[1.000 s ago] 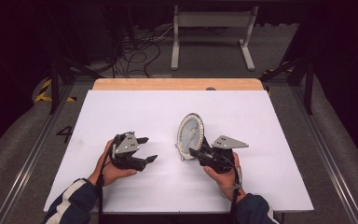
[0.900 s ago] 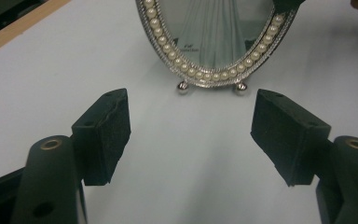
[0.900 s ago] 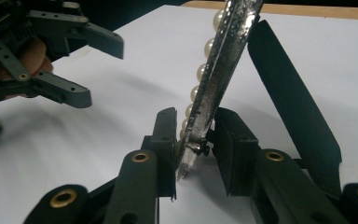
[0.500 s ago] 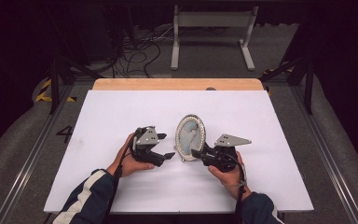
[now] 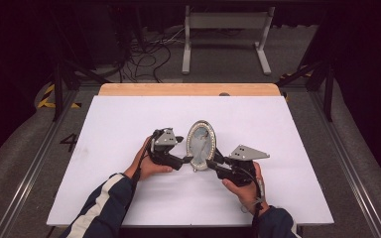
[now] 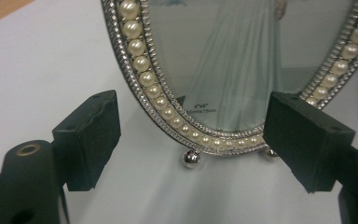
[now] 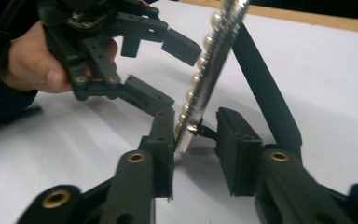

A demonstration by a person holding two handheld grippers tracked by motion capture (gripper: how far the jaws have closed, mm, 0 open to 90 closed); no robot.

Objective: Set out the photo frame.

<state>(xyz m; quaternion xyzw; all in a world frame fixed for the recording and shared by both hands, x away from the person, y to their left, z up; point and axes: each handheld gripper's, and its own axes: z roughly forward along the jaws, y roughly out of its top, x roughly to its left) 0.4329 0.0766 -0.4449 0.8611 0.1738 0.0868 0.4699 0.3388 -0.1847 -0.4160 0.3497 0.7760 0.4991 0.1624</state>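
Oval pearl frame (image 5: 201,145) stands upright mid worktop (image 5: 119,124). Right gripper (image 7: 196,135) has its fingers round the bottom edge, gap on one side, so grip unclear. Left gripper (image 6: 191,135) fingers wide apart, just been opening, frame's lower rim between them untouched. Centre left fingers on rim before closing, keep right steady

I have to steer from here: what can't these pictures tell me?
- Top of the oval pearl-rimmed silver picture frame: cut by the left gripper view's upper edge.
- Print on its insert: too small.
- Right gripper pads' contact with frame: far pad unclear in the blurred right gripper view.
- Black back stand: its foot hidden behind the jaw.
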